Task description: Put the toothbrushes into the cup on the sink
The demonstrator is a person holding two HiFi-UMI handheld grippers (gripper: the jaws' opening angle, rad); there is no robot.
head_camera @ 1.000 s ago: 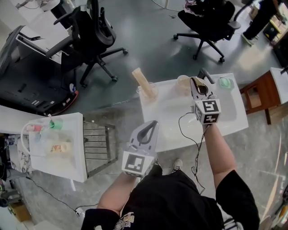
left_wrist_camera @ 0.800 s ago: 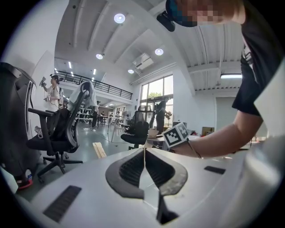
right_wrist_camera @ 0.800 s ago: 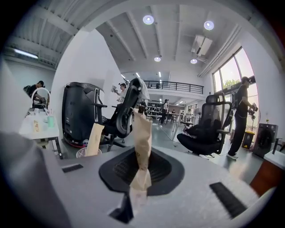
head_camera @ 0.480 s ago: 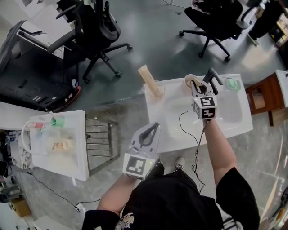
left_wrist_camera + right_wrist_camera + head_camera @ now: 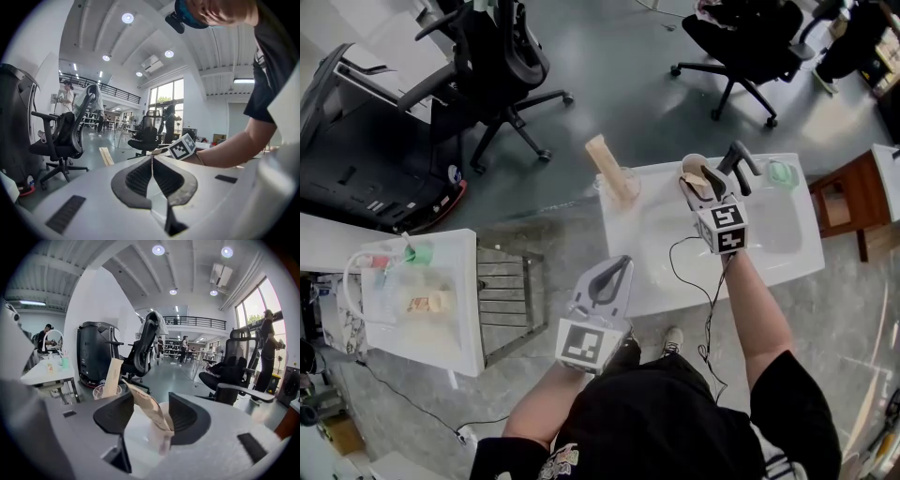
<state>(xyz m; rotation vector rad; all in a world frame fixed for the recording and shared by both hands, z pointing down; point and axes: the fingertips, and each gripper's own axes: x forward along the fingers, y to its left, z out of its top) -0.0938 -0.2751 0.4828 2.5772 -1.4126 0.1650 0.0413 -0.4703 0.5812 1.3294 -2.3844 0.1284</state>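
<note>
**Desk:** Where's your right tool?

**Operator:** My right tool (image 5: 703, 180) is over the back edge of the white sink (image 5: 769, 239), just beside the black faucet (image 5: 739, 159). In the right gripper view its jaws are opening, with a clear gap between them (image 5: 151, 403).

**Desk:** Anything in that gap?

**Operator:** Yes, a paper-wrapped toothbrush (image 5: 149, 412). It stands in the pale cup (image 5: 165, 409) right under the jaws and leans toward the left-hand pad (image 5: 115, 412). I see neither pad pressing on it. From the head view that cup (image 5: 691, 166) sits on the sink's rear rim with the wrapper (image 5: 701, 178) poking out of it.

**Desk:** And the other toothbrush?

**Operator:** It is in a second clear cup (image 5: 622, 190) at the sink's far left corner. The long wrapped toothbrush (image 5: 607, 161) sticks out of it, tilted to the left. The right gripper view shows the same pair, cup (image 5: 100, 391) and wrapper (image 5: 112, 376), beyond my left-hand jaw.

**Desk:** Left tool?

**Operator:** My left tool (image 5: 609, 274) is held near my body, off the sink's front left corner. Its jaws are pressed together with nothing between them (image 5: 152, 161). It is well apart from both cups.
</note>
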